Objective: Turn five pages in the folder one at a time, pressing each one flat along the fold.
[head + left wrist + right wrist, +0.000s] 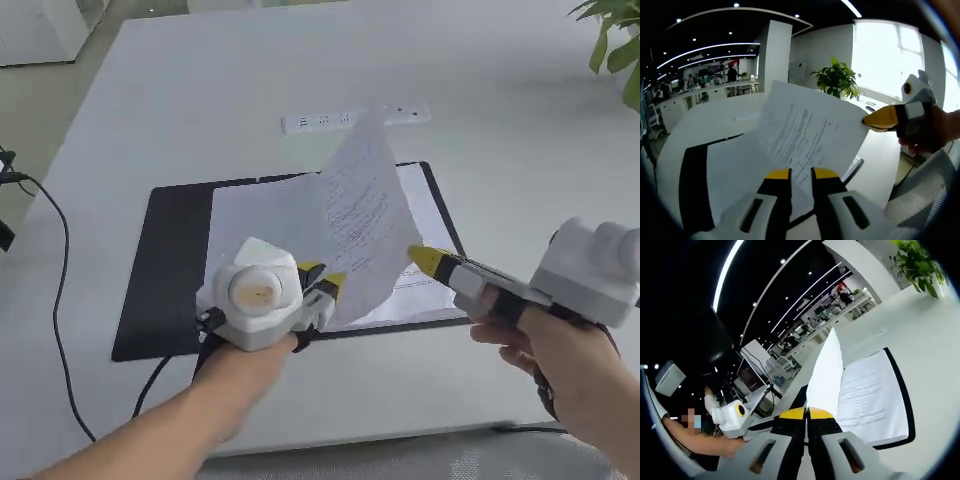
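- The black flat folder (170, 270) lay open on the pale grey worktop (500, 150). One white printed paper page (360, 220) stood upright above it, approx. mid-turn.
- The right claw (418, 258) was pressed together on the free edge of the page.
- The left claw (322, 280) had its jaws a little apart near the page's bottom edge, w/o holding anything.
- Risk: the grip was on a thin edge only, so the page could slip out, or tear if pulled too hard.
- Risk: the page curved, so if pressed too early it could crease away from the fold.
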Demonstrator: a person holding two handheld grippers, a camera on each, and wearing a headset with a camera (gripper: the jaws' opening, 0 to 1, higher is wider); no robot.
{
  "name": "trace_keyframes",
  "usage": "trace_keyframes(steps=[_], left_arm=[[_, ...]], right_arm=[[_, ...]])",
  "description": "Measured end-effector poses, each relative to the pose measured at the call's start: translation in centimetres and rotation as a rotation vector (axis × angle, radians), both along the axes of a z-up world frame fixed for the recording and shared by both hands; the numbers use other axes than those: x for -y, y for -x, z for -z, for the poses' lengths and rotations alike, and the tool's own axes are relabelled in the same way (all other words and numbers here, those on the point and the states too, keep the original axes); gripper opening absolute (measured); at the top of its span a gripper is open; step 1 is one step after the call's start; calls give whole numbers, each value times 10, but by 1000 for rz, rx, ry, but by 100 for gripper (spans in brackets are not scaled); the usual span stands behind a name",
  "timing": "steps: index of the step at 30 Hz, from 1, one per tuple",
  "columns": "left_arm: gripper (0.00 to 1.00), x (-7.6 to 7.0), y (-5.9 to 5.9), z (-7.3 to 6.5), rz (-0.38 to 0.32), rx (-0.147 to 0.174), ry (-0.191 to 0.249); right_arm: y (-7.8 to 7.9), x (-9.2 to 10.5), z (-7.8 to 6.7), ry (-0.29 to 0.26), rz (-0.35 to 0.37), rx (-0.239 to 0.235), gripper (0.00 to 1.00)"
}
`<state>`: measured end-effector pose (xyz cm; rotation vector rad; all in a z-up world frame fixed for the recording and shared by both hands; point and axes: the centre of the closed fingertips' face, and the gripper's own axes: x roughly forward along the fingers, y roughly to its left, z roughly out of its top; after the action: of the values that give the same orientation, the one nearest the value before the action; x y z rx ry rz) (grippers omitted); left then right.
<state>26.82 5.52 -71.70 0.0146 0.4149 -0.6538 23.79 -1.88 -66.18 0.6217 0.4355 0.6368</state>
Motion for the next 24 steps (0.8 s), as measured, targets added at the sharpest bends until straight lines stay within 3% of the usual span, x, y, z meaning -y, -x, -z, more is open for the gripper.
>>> trace_keyframes(steps=[6, 11, 18, 24], left_arm=[[14, -41, 6, -23, -50, 49, 17], [13, -73, 11, -33, -94, 65, 26], [13, -101, 15, -38, -132, 76, 25], [13, -114, 18, -42, -149, 84, 34]], right_arm=[[2, -42, -4, 11, -70, 21, 0], [0, -69, -3, 20, -102, 27, 0], [-4, -96, -1, 18, -135, 21, 0], [-4, -116, 10, 47, -166, -1, 0]])
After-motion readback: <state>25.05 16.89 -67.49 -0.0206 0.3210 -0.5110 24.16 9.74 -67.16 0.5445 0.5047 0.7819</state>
